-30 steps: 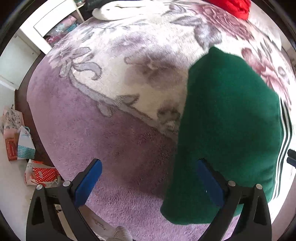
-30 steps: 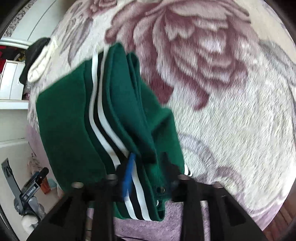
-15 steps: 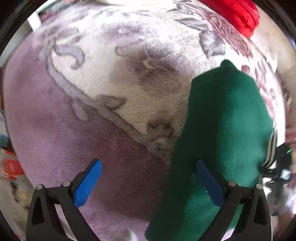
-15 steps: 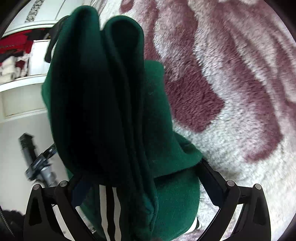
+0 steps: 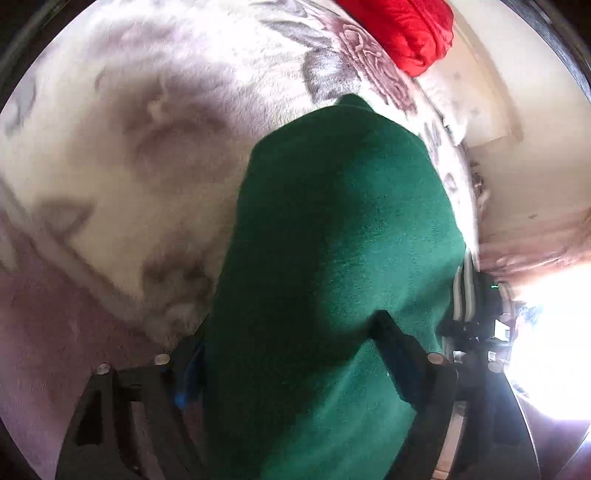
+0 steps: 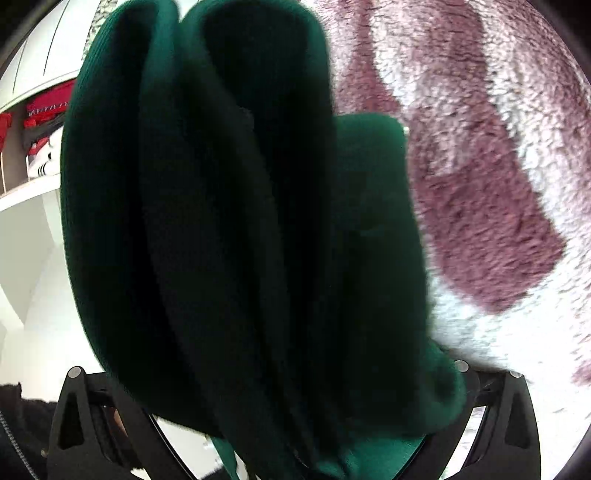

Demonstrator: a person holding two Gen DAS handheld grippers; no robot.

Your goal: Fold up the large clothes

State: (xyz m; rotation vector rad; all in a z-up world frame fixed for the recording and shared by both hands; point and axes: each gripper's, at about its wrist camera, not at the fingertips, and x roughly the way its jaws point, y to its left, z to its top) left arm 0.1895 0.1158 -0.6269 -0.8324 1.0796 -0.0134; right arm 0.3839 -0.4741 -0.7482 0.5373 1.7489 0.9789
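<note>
Gripping a thick dark-green fleece garment with white side stripes (image 5: 332, 240), the left gripper (image 5: 291, 354) has its black fingers closed in on the bunched cloth, which bulges up between them and hides most of the blue pads. The right gripper (image 6: 280, 398) holds the same garment's stacked folds (image 6: 207, 221); its fingers stand wide around the thick bundle, and whether they truly pinch it cannot be told, since cloth covers the tips. The garment appears lifted over the plush floral blanket in cream, mauve and maroon (image 5: 122, 140), toward the blanket's far right side, below a red puffy item (image 5: 402, 29) at its far edge. The likely risk: the layered folds are heavy and loose, so an uneven pull between the two hands could let inner layers slide out and undo the fold
</note>
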